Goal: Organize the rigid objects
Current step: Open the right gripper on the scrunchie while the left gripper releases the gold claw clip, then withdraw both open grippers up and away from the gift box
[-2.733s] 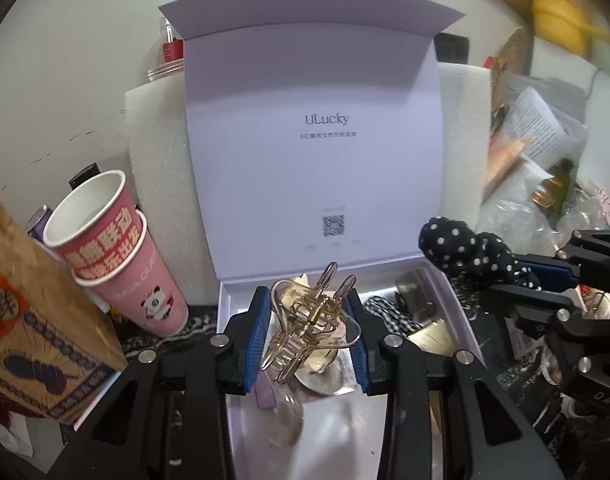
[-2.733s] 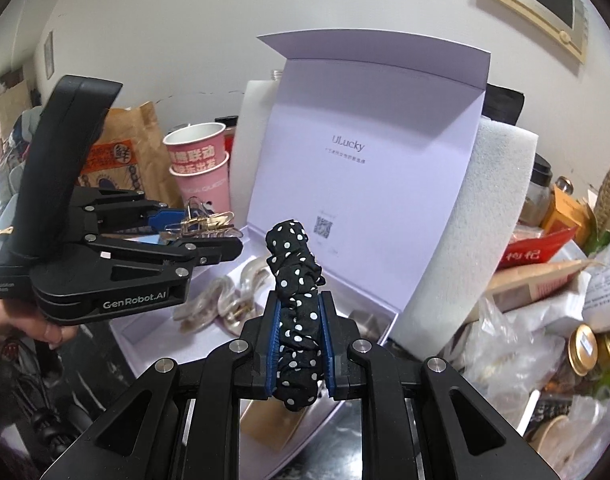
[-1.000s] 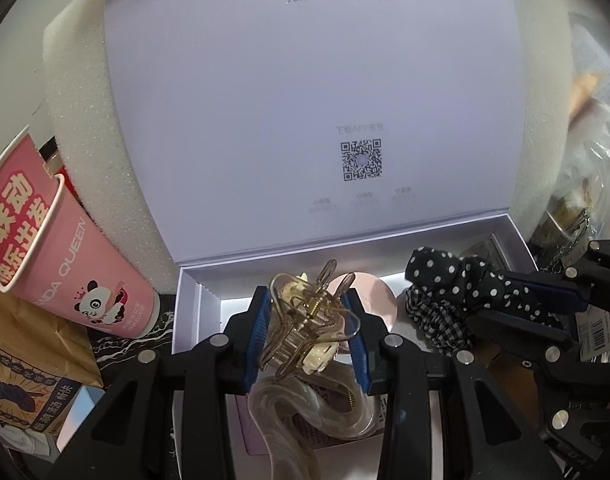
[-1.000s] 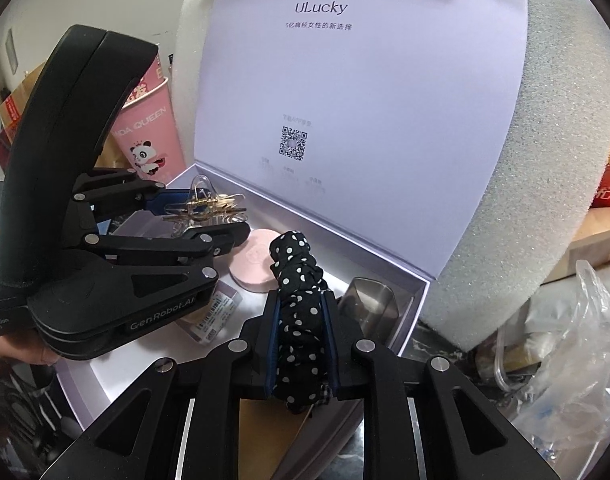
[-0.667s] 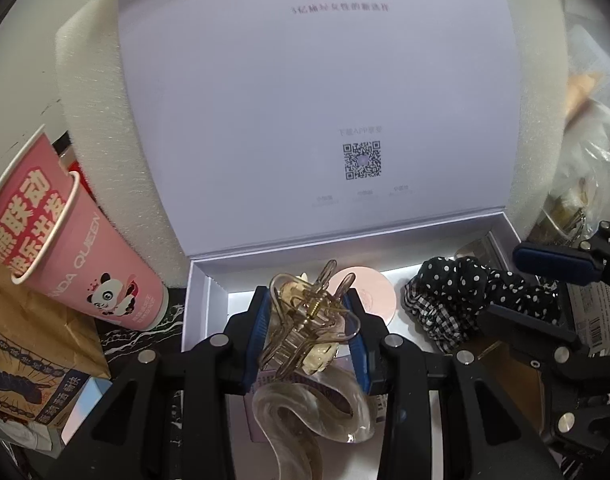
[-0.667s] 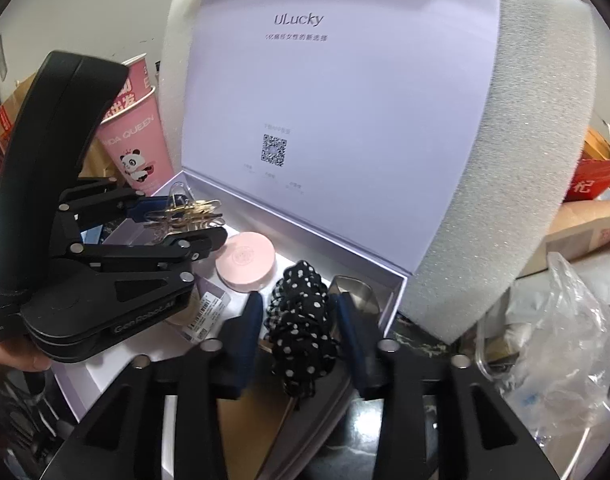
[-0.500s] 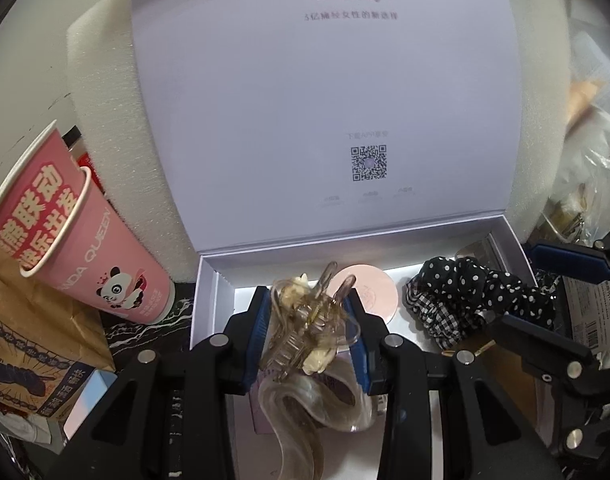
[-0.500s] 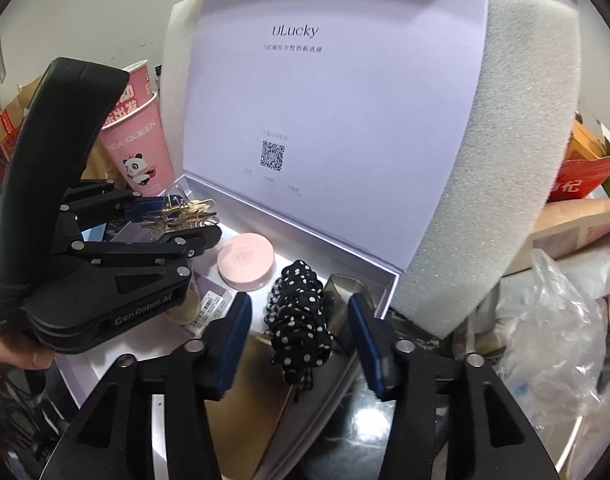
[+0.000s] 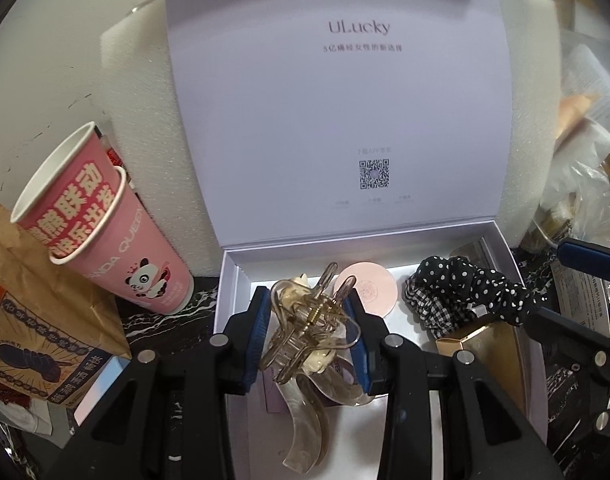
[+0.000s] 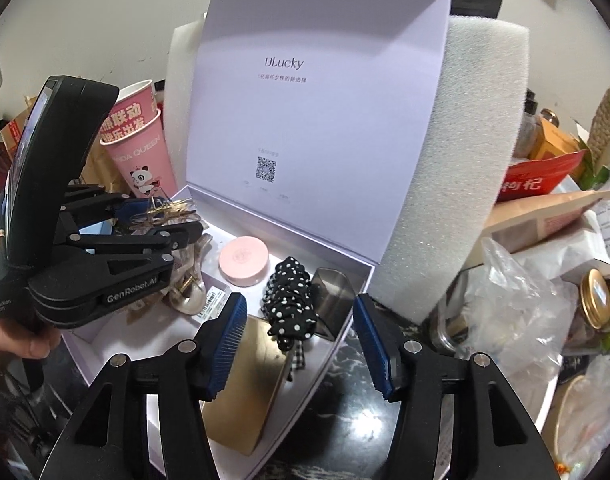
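Behind left gripper [image 9: 309, 334], clamped gold hair claw [image 9: 305, 320] hides box [image 9: 241, 280] contents.

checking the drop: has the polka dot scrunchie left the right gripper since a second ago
Yes: the scrunchie now lies in the box beside the pink compact, and the right gripper stands open.

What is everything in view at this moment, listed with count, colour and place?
box: one, pale lilac, lid open, centre
scrunchie: one, black with white dots, in box, right side
compact: one, pink, in box
gold clip: one, over box
clear clip: one, translucent, in box
gold case: one, in box front
cups: two, pink, stacked, left of box
foam: white, behind lid
bag: one, brown, far left
left gripper: black, holding gold clip
right gripper: black, open
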